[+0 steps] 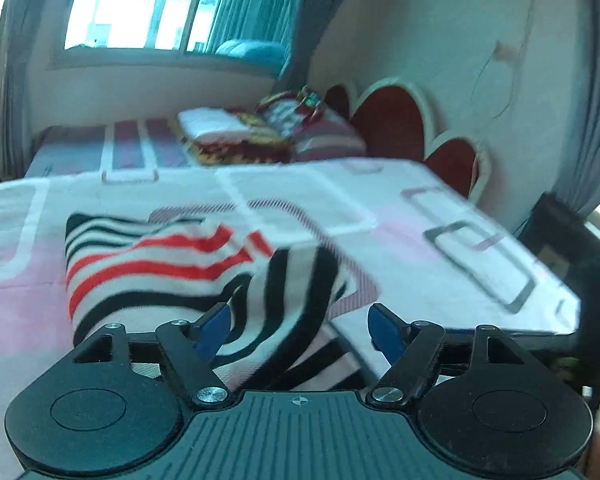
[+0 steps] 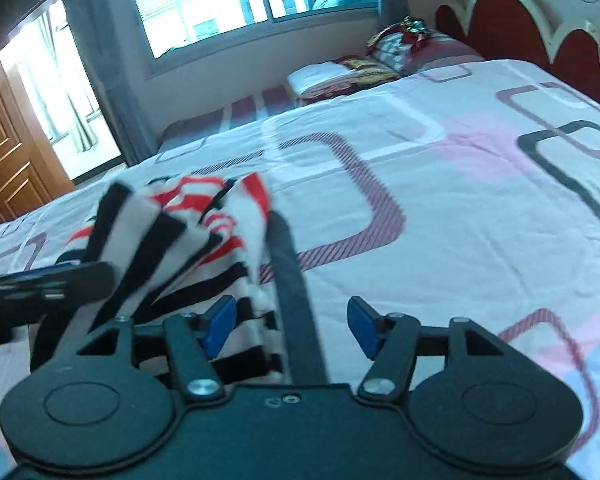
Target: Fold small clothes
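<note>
Left gripper (image 1: pixel 300 326) spread wide, blue pads clear of the striped garment (image 1: pixel 188 272) lying just ahead of it; right gripper (image 2: pixel 292 326) also spread, pinching nothing, the same cloth bunched at its left finger with a dark strap running between the fingers. Best handling, likely: square the loose corner over the garment's middle and flatten it before re-gripping. Garment sits on the patterned bedsheet (image 2: pixel 440 208); beyond it stacked bedding (image 2: pixel 348 76), a red headboard (image 2: pixel 512 16), a window (image 2: pixel 220 0).

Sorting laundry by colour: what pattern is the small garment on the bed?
White garment with black and red stripes, clearest in the left wrist view.
</note>
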The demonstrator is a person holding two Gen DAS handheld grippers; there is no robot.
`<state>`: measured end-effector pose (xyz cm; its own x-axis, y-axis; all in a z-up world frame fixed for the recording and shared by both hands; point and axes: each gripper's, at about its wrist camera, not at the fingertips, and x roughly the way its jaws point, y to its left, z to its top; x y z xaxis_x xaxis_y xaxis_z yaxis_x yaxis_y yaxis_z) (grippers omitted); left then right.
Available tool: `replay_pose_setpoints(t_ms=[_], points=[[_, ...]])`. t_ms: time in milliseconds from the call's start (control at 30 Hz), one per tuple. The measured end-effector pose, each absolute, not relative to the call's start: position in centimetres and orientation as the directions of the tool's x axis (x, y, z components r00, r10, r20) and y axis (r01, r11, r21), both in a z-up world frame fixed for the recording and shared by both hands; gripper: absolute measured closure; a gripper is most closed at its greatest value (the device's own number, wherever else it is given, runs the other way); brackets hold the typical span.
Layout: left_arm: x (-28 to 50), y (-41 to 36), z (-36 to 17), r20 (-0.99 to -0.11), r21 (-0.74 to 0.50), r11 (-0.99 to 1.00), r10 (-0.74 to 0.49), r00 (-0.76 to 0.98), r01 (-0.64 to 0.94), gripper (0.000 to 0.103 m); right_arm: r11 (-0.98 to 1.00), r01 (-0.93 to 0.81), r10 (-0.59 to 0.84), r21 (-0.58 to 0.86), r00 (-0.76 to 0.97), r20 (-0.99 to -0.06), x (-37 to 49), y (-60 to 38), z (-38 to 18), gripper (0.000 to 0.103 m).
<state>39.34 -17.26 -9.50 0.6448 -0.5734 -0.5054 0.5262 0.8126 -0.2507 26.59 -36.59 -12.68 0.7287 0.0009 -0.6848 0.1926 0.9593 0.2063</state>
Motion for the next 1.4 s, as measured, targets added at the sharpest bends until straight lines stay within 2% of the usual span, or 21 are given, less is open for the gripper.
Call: replay_pose_setpoints(t_ms=[67,167,200,233,300,400,433,500,567,600,667,700,733,833,900,1033,1067,1167,1233,1300,1400], points=[[39.6,-15.8,-9.1,-0.501,-0.268,0.838,-0.542,0.674,0.475,0.027,0.953,0.205,0.003,0.224,0.73,-0.683,26.0,-37.6,-12.2,0.038],[41.1,-12.9,-10.1,-0.538,-0.254,0.917,-0.397,0.743,0.306,0.026,0.935,0.219,0.029,0.278,0.737,-0.676,25.7,-38.9,-11.5,0.036],[41.8,-12.6,-10.8,-0.563,-0.235,0.933,-0.36,0.744,0.273,0.026,0.925,0.216,0.05,0.312,0.746,-0.664,25.5,-39.1,-11.0,0.031],[42.4,-12.5,-11.7,-0.586,-0.213,0.941,-0.338,0.736,0.263,0.026,0.917,0.209,0.072,0.339,0.751,-0.656,25.7,-39.1,-10.8,0.023],[42.7,-13.3,-14.0,-0.638,-0.151,0.948,-0.309,0.706,0.279,0.027,0.904,0.17,0.142,0.393,0.748,-0.648,26.2,-38.5,-10.3,0.018],[41.1,-14.7,-15.7,-0.63,-0.044,0.949,-0.27,0.729,0.313,0.026,0.875,0.107,0.255,0.472,0.726,-0.638,28.2,-36.8,-10.6,0.017],[40.7,-14.9,-15.8,-0.627,-0.028,0.946,-0.267,0.732,0.322,0.026,0.867,0.104,0.276,0.488,0.714,-0.643,28.9,-36.3,-10.9,0.013],[40.4,-14.8,-15.7,-0.629,-0.03,0.945,-0.271,0.728,0.326,0.026,0.859,0.11,0.305,0.5,0.675,-0.672,30.7,-35.3,-11.8,0.013],[40.7,-14.4,-15.6,-0.633,-0.042,0.942,-0.282,0.721,0.333,0.026,0.855,0.12,0.313,0.504,0.656,-0.687,32.3,-34.6,-12.6,0.017],[40.7,-14.4,-15.4,-0.634,-0.048,0.941,-0.288,0.718,0.335,0.026,0.853,0.126,0.312,0.507,0.655,-0.688,32.8,-34.3,-12.7,0.022],[40.6,-13.9,-15.1,-0.63,-0.065,0.939,-0.301,0.716,0.337,0.026,0.862,0.138,0.284,0.487,0.664,-0.691,33.8,-33.9,-12.7,0.045],[40.6,-13.6,-15.0,-0.626,-0.076,0.939,-0.307,0.717,0.336,0.026,0.872,0.144,0.266,0.468,0.664,-0.699,34.2,-33.7,-12.7,0.063],[40.8,-13.3,-14.8,-0.613,-0.09,0.94,-0.313,0.725,0.33,0.026,0.877,0.138,0.263,0.46,0.664,-0.7,34.4,-33.6,-12.6,0.073],[41.0,-12.4,-14.1,-0.569,-0.095,0.953,-0.29,0.77,0.288,0.026,0.869,0.119,0.269,0.481,0.702,-0.66,33.5,-34.3,-11.7,0.081],[41.5,-12.2,-14.4,-0.584,-0.085,0.958,-0.271,0.765,0.275,0.026,0.86,0.111,0.264,0.499,0.74,-0.619,32.2,-35.5,-11.1,0.083],[41.8,-12.7,-16.5,-0.63,-0.067,0.954,-0.268,0.728,0.293,0.026,0.858,0.216,0.221,0.466,0.663,-0.715,31.7,-37.6,-16.2,0.085],[41.6,-12.9,-16.7,-0.631,-0.063,0.953,-0.268,0.728,0.295,0.026,0.854,0.217,0.224,0.473,0.668,-0.71,31.3,-37.7,-16.7,0.085],[41.5,-12.9,-16.9,-0.644,-0.089,0.949,-0.286,0.71,0.301,0.026,0.863,0.199,0.222,0.465,0.677,-0.702,31.1,-37.4,-15.7,0.077],[41.4,-13.0,-16.9,-0.642,-0.084,0.948,-0.288,0.711,0.308,0.026,0.858,0.201,0.222,0.474,0.686,-0.693,30.5,-37.7,-14.8,0.063],[41.5,-13.0,-16.9,-0.646,-0.1,0.947,-0.294,0.704,0.305,0.026,0.848,0.19,0.249,0.495,0.682,-0.688,30.0,-37.9,-14.3,0.061],[41.5,-12.9,-16.9,-0.645,-0.095,0.945,-0.297,0.704,0.312,0.026,0.848,0.197,0.259,0.492,0.655,-0.709,29.6,-37.8,-15.0,0.077]])
